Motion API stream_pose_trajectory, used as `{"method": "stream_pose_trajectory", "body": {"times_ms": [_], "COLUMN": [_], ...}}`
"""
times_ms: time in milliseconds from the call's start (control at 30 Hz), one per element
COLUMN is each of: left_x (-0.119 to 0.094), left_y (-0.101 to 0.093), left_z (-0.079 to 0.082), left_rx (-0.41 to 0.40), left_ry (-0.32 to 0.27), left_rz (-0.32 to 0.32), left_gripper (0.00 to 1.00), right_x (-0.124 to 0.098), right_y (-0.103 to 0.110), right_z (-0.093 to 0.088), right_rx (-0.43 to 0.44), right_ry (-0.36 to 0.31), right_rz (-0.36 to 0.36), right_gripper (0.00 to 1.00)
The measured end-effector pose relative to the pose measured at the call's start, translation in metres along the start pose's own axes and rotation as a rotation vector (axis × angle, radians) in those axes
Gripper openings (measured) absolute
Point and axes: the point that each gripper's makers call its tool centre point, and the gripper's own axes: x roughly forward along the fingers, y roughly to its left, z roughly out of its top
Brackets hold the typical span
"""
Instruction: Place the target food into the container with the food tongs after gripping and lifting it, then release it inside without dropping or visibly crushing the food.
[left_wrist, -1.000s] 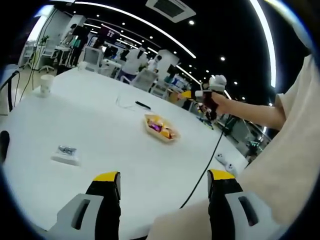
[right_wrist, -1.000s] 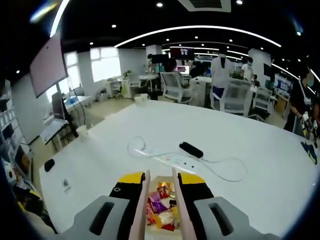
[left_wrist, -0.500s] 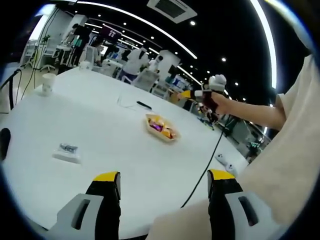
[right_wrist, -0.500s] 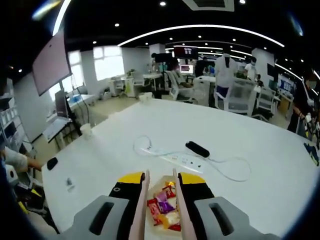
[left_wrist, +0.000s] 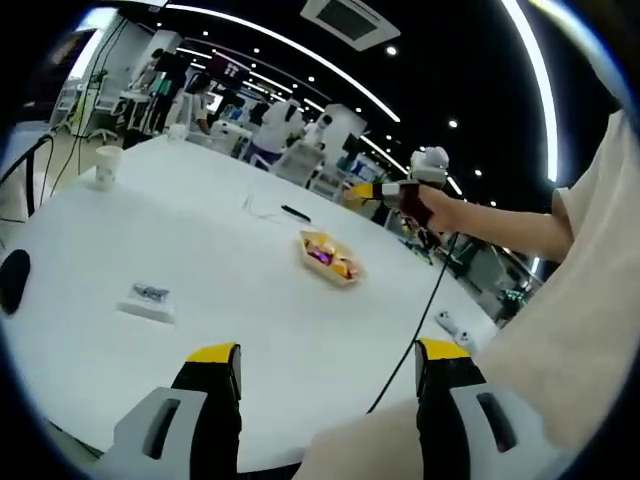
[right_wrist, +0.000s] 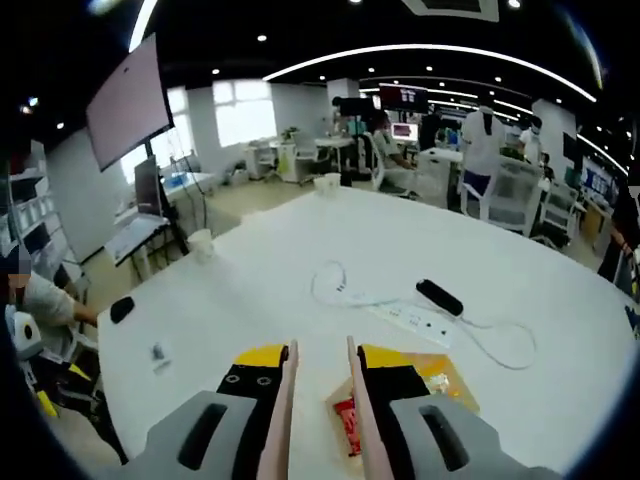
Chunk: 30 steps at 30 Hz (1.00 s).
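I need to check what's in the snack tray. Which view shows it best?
The left gripper view: the whole snack tray lies unobstructed, though small. In the right gripper view the right gripper covers most of it, leaving one corner.

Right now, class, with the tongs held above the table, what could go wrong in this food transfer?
1. The tongs are off to the left of the snack tray, so closing now might grab nothing.
2. The power strip and its cable lie just beyond the tray; a sweep could snag them.
3. The wrapped snacks are small and piled, so one may slip.
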Motion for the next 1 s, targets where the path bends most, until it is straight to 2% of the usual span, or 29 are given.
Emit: {"method": "stream_pose_trajectory", "body": {"times_ms": [233,467,733,900,1000], "left_x": [-0.007,-0.017,-0.028,-0.033,-0.038], "left_y": [0.005,0.011,0.018,0.022,0.026], "left_z": [0.001,0.001,-0.002,-0.003,-0.003], "left_rx": [-0.004,-0.012,-0.026,-0.033,-0.036], "left_ry": [-0.012,-0.025,-0.036,-0.040,-0.046], "left_rz": [0.012,0.026,0.041,0.047,0.053], "left_gripper": [0.71,0.70,0.70,0.70,0.70], "right_x": [0.012,0.024,0.035,0.042,0.049], "right_y": [0.050,0.089,0.119,0.132,0.147], "right_z": [0.005,0.006,0.013,0.013,0.012], "right_rx": [-0.020,-0.049,-0.074,-0.090,-0.106], "right_ry": [0.015,0.034,0.036,0.049,0.061], "right_rz": [0.063,0.126,0.181,0.209,0.237], "right_gripper": [0.27,0.27,0.27,0.27,0.27]}}
